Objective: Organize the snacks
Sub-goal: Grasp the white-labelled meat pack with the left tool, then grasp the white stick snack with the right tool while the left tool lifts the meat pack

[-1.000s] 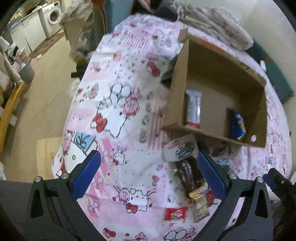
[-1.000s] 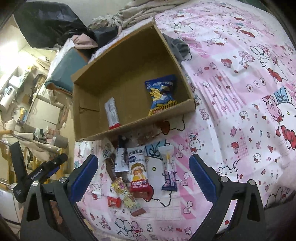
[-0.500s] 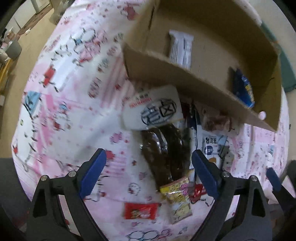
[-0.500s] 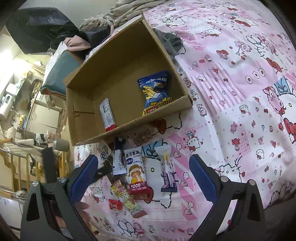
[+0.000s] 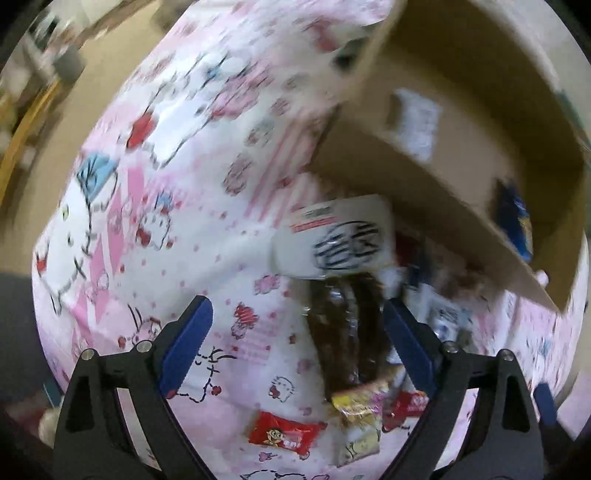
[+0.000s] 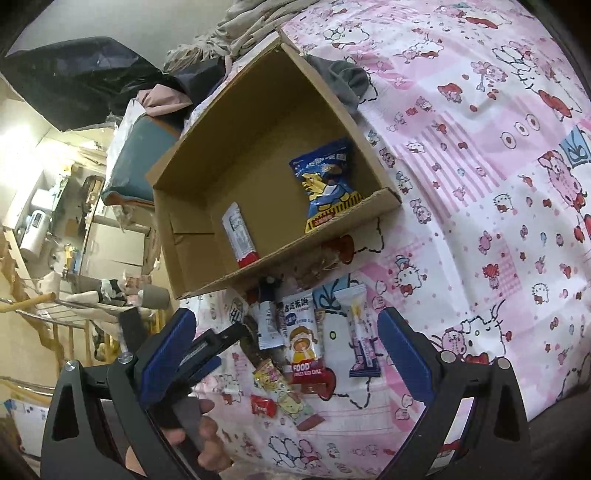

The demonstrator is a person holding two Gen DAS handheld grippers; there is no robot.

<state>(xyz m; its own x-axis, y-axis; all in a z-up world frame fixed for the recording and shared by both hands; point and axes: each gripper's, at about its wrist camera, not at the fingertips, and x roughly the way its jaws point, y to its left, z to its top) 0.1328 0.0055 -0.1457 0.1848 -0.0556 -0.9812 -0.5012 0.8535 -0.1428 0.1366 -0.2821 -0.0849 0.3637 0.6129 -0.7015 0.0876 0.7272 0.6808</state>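
Note:
A cardboard box [image 6: 207, 166] lies on the pink Hello Kitty cloth and holds a blue snack bag [image 6: 327, 184] and a white-red bar [image 6: 239, 236]. Loose snacks lie in front of it: a white pack [image 5: 332, 236], a dark brown pack [image 5: 347, 328], a red candy [image 5: 286, 432], a yellow pack [image 5: 356, 421], a rice cake pack [image 6: 301, 339], a purple bar [image 6: 360, 339]. My left gripper [image 5: 295, 339] is open low over the cloth, its right finger beside the brown pack. My right gripper [image 6: 284, 354] is open above the snack row.
The left wrist view is blurred. The box [image 5: 424, 173] fills its upper right. Clothes [image 6: 255, 22] and a black bag [image 6: 85, 81] are piled behind the box. The cloth's edge drops to the floor [image 5: 74, 122] at the left. A grey garment [image 6: 347, 81] lies by the box.
My left gripper has come down and closer to the loose snacks, now beside the brown pack. My right gripper has held about the same place, still open.

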